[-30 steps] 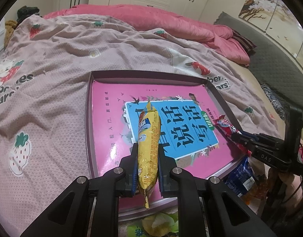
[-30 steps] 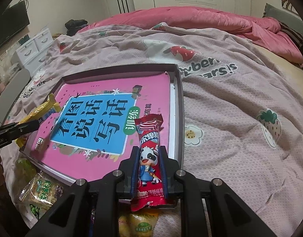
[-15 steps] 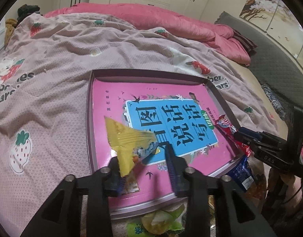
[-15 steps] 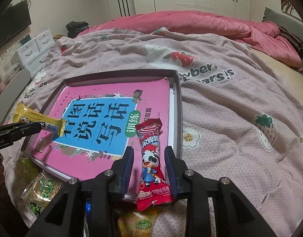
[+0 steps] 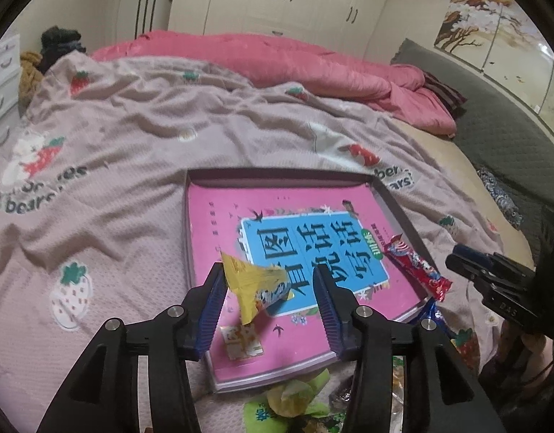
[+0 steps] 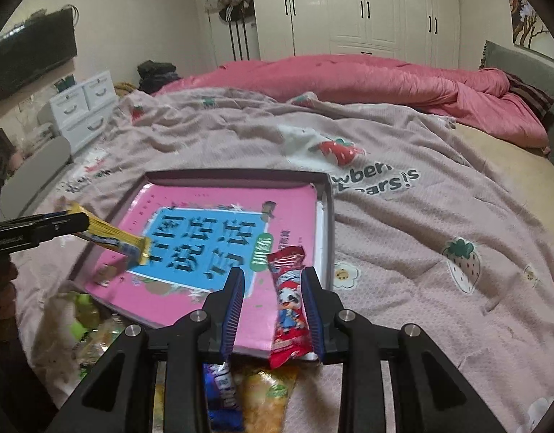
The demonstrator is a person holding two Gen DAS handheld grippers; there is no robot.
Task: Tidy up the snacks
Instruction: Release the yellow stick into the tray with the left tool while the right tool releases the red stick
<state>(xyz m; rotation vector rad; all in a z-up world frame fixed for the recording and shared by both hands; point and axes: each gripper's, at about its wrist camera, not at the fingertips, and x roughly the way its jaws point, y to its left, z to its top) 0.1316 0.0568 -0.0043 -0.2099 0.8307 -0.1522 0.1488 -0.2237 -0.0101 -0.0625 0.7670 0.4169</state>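
Left gripper [image 5: 269,290], lower centre of frame, had just been opening; jaws stood apart. Yellow snack packet [image 5: 257,283] hung between them, one corner against the left pad, clear of the right pad. Below it lay a pink book [image 5: 288,238] inside a dark-rimmed tray [image 5: 277,174] on the strawberry-print bedspread [image 5: 132,151]. Red snack stick [image 5: 416,267] rested along the tray's right edge. Right gripper [image 5: 457,256] showed at the right edge of frame, apart from the stick.
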